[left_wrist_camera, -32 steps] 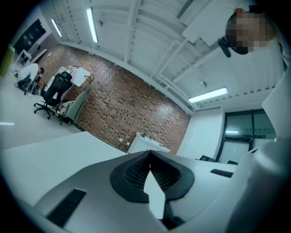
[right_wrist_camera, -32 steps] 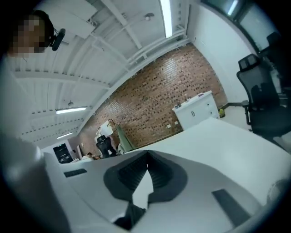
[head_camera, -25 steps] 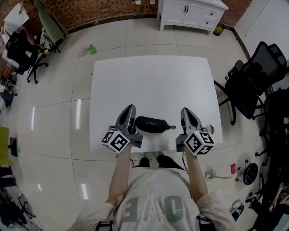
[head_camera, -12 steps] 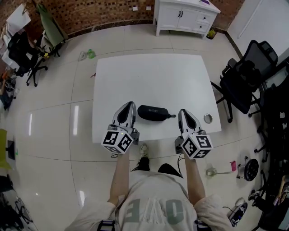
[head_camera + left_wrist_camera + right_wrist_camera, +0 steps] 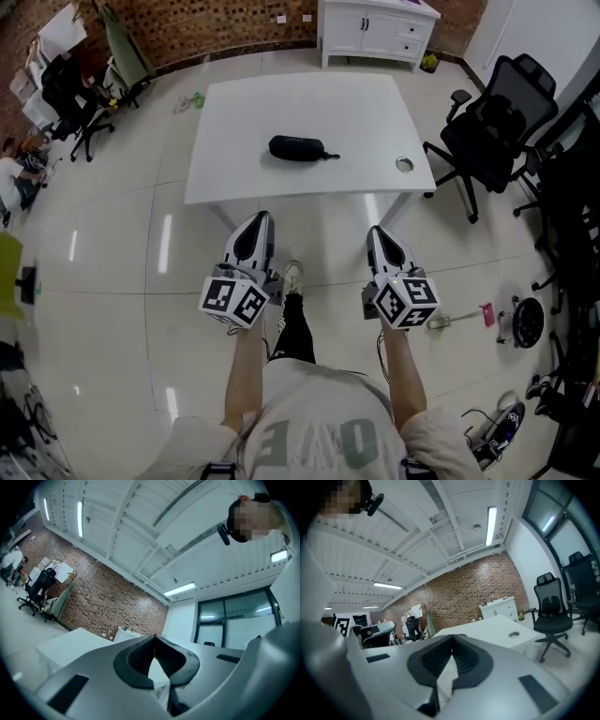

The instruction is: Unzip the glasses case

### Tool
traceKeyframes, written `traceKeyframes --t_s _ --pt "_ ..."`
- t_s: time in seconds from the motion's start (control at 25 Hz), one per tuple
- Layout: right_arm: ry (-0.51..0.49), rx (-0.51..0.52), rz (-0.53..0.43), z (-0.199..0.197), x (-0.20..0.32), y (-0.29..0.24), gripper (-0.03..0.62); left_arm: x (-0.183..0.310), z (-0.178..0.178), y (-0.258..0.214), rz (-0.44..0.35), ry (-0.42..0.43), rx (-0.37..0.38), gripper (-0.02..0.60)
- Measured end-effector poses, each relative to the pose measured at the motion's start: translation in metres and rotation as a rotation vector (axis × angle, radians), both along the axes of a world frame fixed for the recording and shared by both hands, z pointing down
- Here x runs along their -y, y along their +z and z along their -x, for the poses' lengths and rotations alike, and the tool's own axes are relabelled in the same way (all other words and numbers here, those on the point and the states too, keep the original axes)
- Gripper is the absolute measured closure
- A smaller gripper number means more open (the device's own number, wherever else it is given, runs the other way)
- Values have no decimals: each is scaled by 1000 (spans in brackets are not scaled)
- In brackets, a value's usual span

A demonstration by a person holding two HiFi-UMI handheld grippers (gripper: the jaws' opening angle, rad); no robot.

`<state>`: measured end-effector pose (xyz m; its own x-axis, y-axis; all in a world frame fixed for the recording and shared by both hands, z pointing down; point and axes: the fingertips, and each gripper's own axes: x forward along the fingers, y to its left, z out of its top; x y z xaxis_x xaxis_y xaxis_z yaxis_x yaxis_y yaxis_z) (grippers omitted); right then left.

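Surroundings, head view: white table (image 5: 281, 103) stood on a glossy tiled floor (image 5: 112, 234). White cabinet (image 5: 375, 28) stood against the brick wall (image 5: 216, 23) beyond the table's far edge. Black office chair (image 5: 492, 122) stood just beside the table's right edge. More dark chairs (image 5: 70, 94) were at the far left. A small green item (image 5: 194, 99) lay on the floor off the table's far left corner.

Both grippers were over the floor, short of the table's near edge. Between them, lower down, showed the person's dark leg and one shoe (image 5: 292, 275).

Left gripper (image 5: 259, 218): jaws closed tip to tip in its own view, nothing between them. Right gripper (image 5: 379, 232): likewise closed and empty. Both were pointed toward the table, well apart from each other.

Glasses case (image 5: 296, 148): black, lying flat on the table, left of centre and toward the near half, well apart from both grippers. Its long axis ran left to right, roughly parallel to the near edge. A thin pull tab (image 5: 330, 156) stuck out from its right end. A small round fitting (image 5: 404, 165) sat near the table's near right corner, apart from the case.

Containers: case looked shut, contents not visible. Cabinet doors and drawers were shut, contents not visible.
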<state>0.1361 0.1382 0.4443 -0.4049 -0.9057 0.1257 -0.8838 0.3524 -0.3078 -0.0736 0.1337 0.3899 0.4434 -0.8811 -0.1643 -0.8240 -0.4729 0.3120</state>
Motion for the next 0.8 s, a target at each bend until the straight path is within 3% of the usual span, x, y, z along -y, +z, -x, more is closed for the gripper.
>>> traceKeyframes --t_s 0.16,0.36,0.8 --pt "-47 6 41 -9 -98 -3 594 -106 -19 -11 11 -31 42 577" --pt "-90 4 21 1 -181 -27 594 -187 -21 -30 12 -59 85 577" --pt "-103 32 -30 21 -260 -57 594 -257 -4 -32 52 -111 71 577"
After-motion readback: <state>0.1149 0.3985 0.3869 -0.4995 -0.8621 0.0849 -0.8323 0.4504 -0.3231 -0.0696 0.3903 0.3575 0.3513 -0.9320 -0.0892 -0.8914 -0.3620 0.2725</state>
